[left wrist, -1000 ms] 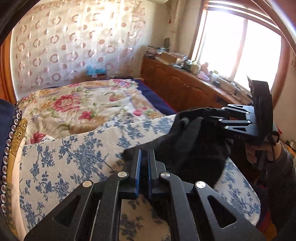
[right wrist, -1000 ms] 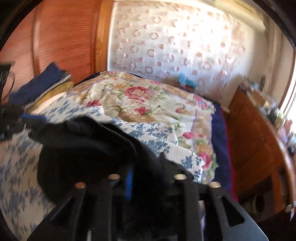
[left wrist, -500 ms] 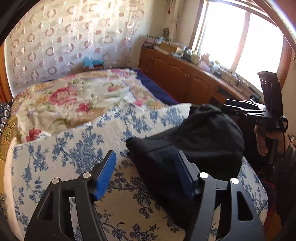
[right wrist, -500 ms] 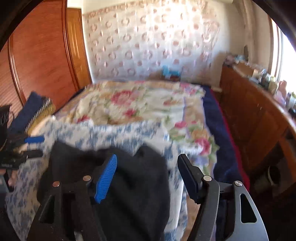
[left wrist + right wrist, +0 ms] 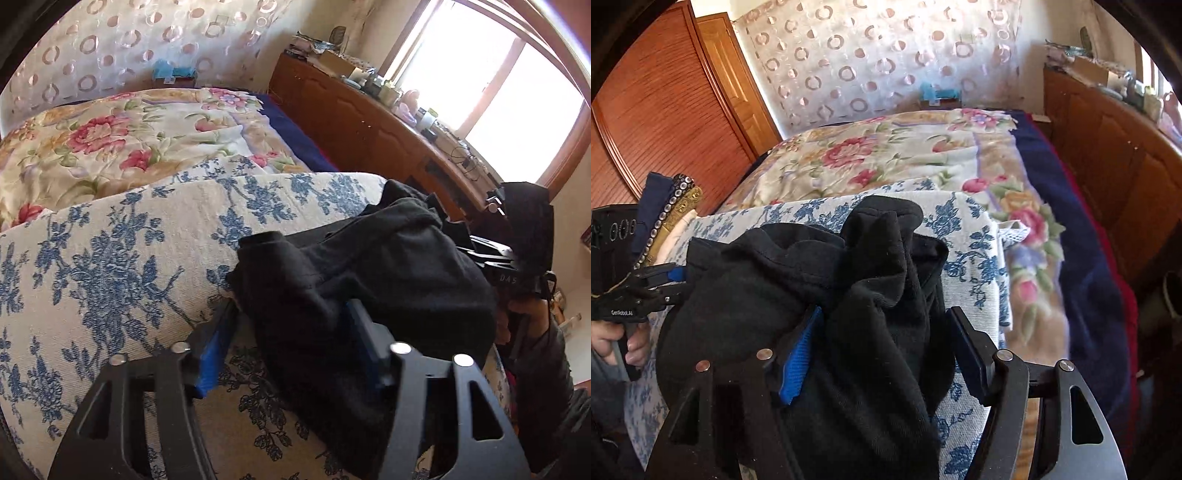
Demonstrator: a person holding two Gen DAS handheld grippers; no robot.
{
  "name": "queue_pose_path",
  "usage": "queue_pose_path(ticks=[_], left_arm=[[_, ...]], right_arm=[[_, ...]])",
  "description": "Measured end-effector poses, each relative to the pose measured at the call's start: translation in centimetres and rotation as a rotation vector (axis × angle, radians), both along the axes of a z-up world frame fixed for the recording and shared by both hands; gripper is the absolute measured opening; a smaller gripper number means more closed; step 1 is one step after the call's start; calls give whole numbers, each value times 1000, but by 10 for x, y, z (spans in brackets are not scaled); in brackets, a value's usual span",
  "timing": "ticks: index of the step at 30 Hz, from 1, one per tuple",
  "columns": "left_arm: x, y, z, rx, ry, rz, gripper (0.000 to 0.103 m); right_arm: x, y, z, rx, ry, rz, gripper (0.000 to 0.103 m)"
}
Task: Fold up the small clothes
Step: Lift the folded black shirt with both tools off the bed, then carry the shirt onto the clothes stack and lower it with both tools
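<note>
A crumpled black garment [image 5: 369, 280] lies in a heap on a white cloth with blue flowers [image 5: 110, 266] spread over the bed. My left gripper [image 5: 288, 332] straddles the garment's near left part, jaws closing, with cloth between the blue pads [image 5: 210, 358] but no firm pinch visible. In the right wrist view the same garment [image 5: 820, 280] bulges up between the fingers of my right gripper [image 5: 886, 332], whose jaws are also closing. Its left pad [image 5: 798, 365] is half buried in fabric. Each gripper shows in the other's view, held by a hand: the right gripper [image 5: 513, 266] and the left gripper [image 5: 646, 288].
A flowered quilt [image 5: 129, 144] and a navy blanket [image 5: 1082, 229] cover the bed behind. A wooden cabinet [image 5: 369, 125] with clutter runs under the window on the right. Folded items with studded trim [image 5: 668, 214] sit at the left, in front of a wooden wardrobe [image 5: 657, 110].
Both grippers were shut on the garment and held it up. They opened, the garment dropped onto the blue-flowered cloth, and both grippers sank lower with jaws narrowing around it.
</note>
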State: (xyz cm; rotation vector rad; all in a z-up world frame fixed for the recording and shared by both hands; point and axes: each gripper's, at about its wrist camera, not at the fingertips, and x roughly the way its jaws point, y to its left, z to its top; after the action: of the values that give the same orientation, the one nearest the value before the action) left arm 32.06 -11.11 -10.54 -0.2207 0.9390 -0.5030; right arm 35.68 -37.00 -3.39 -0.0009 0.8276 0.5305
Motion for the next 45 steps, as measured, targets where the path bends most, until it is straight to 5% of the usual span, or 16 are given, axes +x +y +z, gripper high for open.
queue_pose_path(ticks=[5, 11, 21, 30, 37, 40, 45], left_arm=[[-3, -6, 5, -21, -22, -36, 20], [-26, -5, 37, -25, -133, -48, 16], [-99, 60, 107, -82, -334, 68, 16], [-180, 180, 146, -61, -478, 347, 16], [-223, 278, 145, -47, -501, 594, 16], [-227, 311, 120, -48, -436, 688, 16], [-215, 331, 67, -27, -304, 764, 16]], right_arm=[[-6, -5, -7, 37, 5, 47, 40], [-19, 1, -2, -14, -60, 59, 19], [-62, 57, 65, -39, -312, 142, 17], [-64, 204, 120, -32, -472, 405, 17], [-47, 355, 143, -60, -546, 607, 17], [-23, 431, 132, -101, -525, 673, 17], [13, 530, 69, -239, -516, 697, 17]])
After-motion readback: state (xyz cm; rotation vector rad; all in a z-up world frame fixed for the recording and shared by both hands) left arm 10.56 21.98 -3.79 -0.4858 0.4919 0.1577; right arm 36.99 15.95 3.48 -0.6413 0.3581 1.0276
